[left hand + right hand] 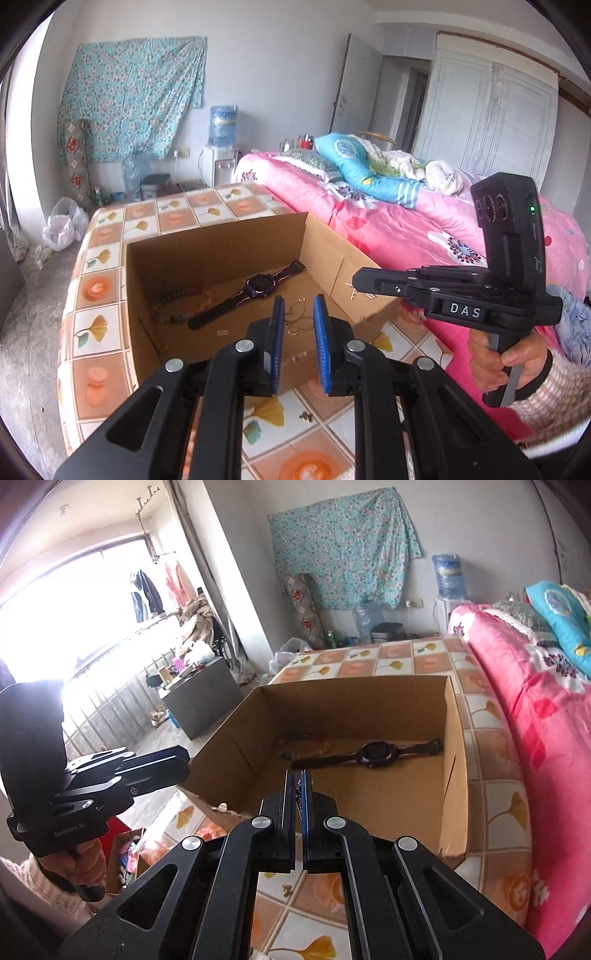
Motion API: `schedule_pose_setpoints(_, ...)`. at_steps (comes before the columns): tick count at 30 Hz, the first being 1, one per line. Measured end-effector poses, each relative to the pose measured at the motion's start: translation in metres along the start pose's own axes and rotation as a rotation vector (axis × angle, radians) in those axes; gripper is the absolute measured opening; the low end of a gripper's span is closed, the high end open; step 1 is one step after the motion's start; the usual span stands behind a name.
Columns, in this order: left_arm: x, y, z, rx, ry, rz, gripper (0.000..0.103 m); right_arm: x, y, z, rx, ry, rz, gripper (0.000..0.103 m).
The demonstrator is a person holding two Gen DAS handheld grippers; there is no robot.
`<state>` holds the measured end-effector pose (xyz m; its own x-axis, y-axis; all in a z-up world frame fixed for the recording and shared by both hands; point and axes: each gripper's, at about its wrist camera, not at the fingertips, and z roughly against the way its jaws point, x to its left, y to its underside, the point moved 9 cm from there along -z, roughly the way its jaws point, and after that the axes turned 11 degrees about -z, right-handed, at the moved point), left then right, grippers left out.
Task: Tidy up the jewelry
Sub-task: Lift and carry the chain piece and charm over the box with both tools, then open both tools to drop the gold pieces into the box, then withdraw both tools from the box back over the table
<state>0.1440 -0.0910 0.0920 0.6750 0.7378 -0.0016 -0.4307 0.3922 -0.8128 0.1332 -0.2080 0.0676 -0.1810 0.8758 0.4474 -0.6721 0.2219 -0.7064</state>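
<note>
An open cardboard box (pixel 140 273) (pixel 456 760) stands on the tiled-cloth table (pixel 99 288). Inside lie a black watch (pixel 258 288) (pixel 373 755), a beaded bracelet (pixel 173 306) (pixel 299 738), a gold chain (pixel 297 314) and small clips. My left gripper (pixel 298 306) is open and empty above the box's near edge. My right gripper (pixel 299 779) is shut on a small earring, which dangles from its tip in the left wrist view (pixel 353 293), over the box's right flap. A small gold piece (pixel 306 416) (pixel 286 888) lies on the table in front of the box.
A bed with a pink quilt (pixel 406 229) (pixel 535 709) runs along the table's right side. A water dispenser (pixel 221 147) stands at the far wall. The floor drops off left of the table (pixel 29 332).
</note>
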Motion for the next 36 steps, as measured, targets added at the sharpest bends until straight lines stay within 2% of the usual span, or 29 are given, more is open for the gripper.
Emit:
schedule_pose_setpoints(6, 0.016, -0.011, -0.064, 0.122, 0.049, 0.079, 0.015, -0.035, -0.016, -0.04, 0.062, 0.164, -0.027, 0.001)
schedule_pose_setpoints(10, 0.022, -0.011, -0.102, 0.2, 0.073, 0.135, 0.015, -0.058, -0.02, -0.061, 0.122, 0.234, -0.061, 0.001)
schedule_pose_setpoints(12, 0.026, -0.008, -0.116, 0.244, 0.07, 0.161, 0.015, -0.067, -0.019, -0.068, 0.142, 0.256, -0.081, 0.005)
schedule_pose_setpoints(13, 0.028, -0.006, -0.121, 0.262, 0.065, 0.174, 0.015, -0.068, -0.02, -0.069, 0.142, 0.255, -0.083, 0.001)
schedule_pose_setpoints(14, 0.03, -0.004, -0.125, 0.276, 0.061, 0.185, 0.015, -0.067, -0.022, -0.069, 0.137, 0.252, -0.081, 0.002)
schedule_pose_setpoints(16, 0.031, -0.001, -0.13, 0.294, 0.067, 0.205, 0.018, -0.066, -0.026, -0.068, 0.115, 0.262, -0.065, 0.01)
schedule_pose_setpoints(19, 0.033, 0.003, -0.133, 0.299, 0.05, 0.204, 0.026, -0.065, -0.032, -0.066, 0.09, 0.257, -0.061, 0.016)
schedule_pose_setpoints(25, 0.041, 0.0, -0.126, 0.27, 0.007, 0.208, 0.032, -0.062, -0.038, -0.058, 0.052, 0.243, -0.065, 0.02)
schedule_pose_setpoints(36, 0.044, -0.014, -0.065, 0.131, -0.087, 0.155, 0.053, -0.033, -0.038, -0.019, -0.044, 0.151, -0.026, 0.031)
